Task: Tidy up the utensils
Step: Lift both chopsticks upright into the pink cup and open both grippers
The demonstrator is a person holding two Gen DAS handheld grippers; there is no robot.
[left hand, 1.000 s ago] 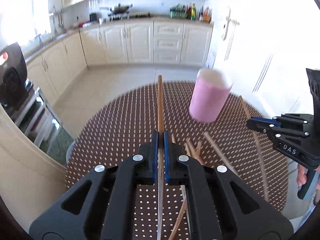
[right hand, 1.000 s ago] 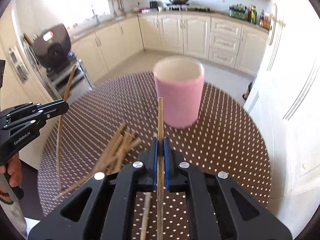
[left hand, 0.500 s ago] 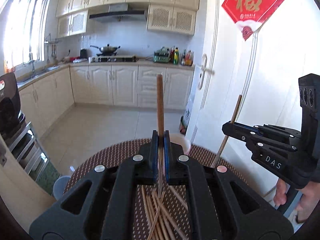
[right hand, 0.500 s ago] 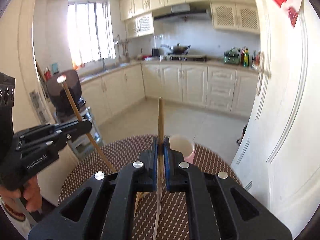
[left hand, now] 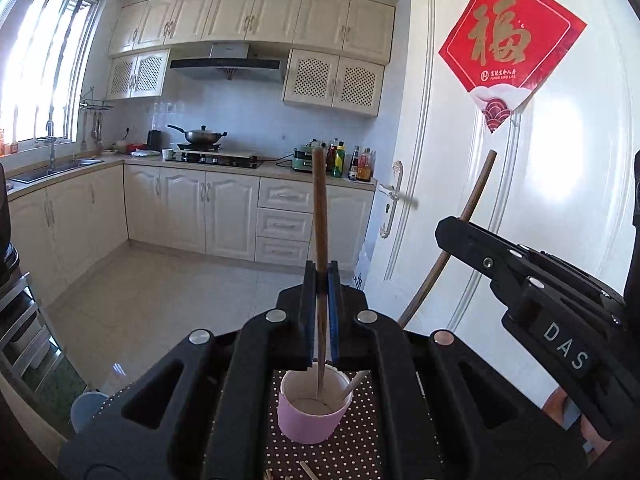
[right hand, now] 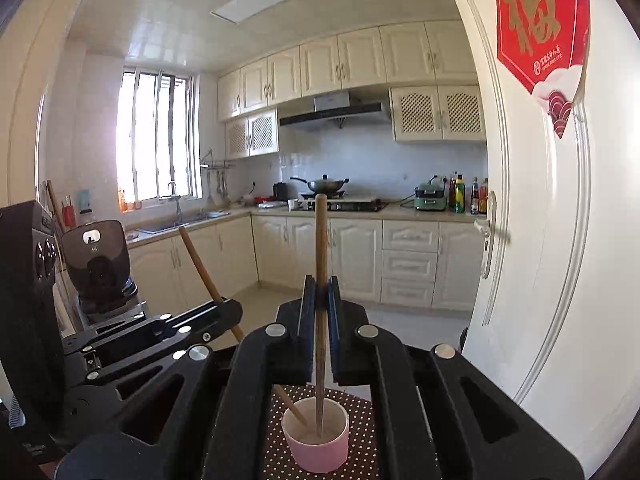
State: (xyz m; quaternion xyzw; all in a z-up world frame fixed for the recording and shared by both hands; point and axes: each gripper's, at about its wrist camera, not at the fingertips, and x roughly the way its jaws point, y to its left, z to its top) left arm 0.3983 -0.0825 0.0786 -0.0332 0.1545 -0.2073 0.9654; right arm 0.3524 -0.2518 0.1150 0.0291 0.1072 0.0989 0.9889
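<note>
Both claws above pink cup [left hand: 313,416].
Left claw [left hand: 320,280] and right claw [right hand: 319,285] each pinch one upright chopstick [left hand: 319,208], tips inside the cup.

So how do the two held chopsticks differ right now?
In the left wrist view, the left chopstick stands upright with its tip in the pink cup; the right chopstick slants in from the side and looks paler. Both are clamped and reach into that cup.
</note>
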